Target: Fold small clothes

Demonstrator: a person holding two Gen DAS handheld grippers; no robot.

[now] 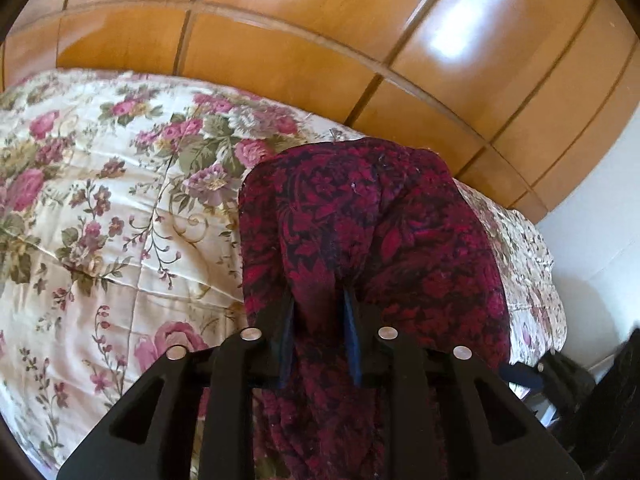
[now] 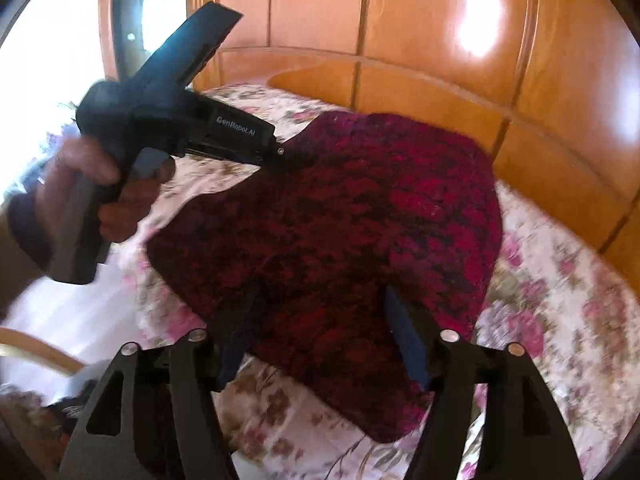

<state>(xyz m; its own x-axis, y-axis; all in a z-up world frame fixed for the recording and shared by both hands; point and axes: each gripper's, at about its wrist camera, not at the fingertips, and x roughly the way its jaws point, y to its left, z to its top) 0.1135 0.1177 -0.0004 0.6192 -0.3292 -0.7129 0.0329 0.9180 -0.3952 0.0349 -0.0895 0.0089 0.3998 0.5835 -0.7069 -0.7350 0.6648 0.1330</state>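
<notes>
Crimson-and-black patterned knit, the small garment (image 1: 372, 232) hangs lifted off the floral bedspread (image 1: 100, 208), held up near the bed's far edge where it meets the wooden wardrobe panels (image 1: 320, 40). In the left wrist view the left gripper (image 1: 320, 320) is clamped on a bunched ridge of the cloth, which runs between its two fingers and drapes down toward the camera. In the right wrist view the same garment (image 2: 340, 220) spreads wide and loose above the bedspread (image 2: 560, 300), its lower lobe sagging toward the near edge of the bed; the left gripper (image 2: 280, 156) bites into its upper left corner, the person's hand (image 2: 92, 192) wrapped around the handle. The right gripper (image 2: 316, 328) has its jaws spread wide with cloth lying between them, so it looks released rather than gripping, though the picture is blurred and contact with the fabric cannot be settled. As a judgement, the folding is at an early stage: no crisp crease or stacked layer shows, and the piece is neither flat nor squared. Laying it out on the bedspread, bringing one edge over the other and smoothing remain to be done.
</notes>
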